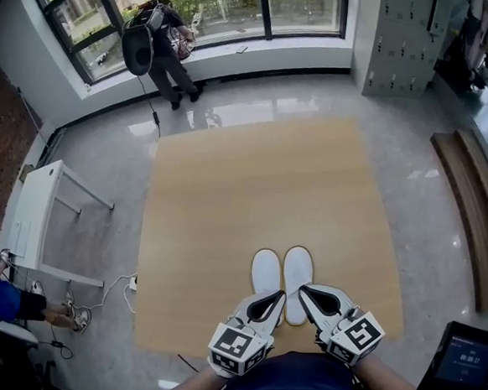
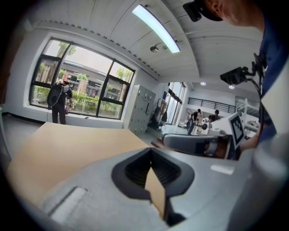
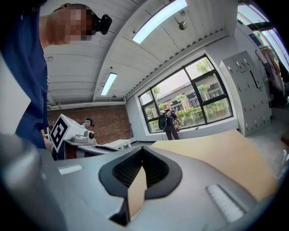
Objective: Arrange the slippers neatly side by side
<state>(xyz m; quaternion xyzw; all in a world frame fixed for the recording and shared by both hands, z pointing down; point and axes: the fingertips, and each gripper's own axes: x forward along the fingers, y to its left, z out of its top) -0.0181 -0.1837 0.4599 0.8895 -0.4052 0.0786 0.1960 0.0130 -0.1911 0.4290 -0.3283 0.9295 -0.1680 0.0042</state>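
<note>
We see the two white slippers (image 1: 266,272) side by side on the tan mat (image 1: 228,189), lower centre of the frame. Our left gripper (image 1: 276,298) and right gripper (image 1: 305,291) hover just below them, jaws closed together, holding nothing.

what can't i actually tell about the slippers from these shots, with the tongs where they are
- Heel ends of the left slipper and right slipper: head view, covered by the left gripper and right gripper.
- Both slippers: outside both gripper views, which look over the mat.
- Screen text, head view: too small.
</note>
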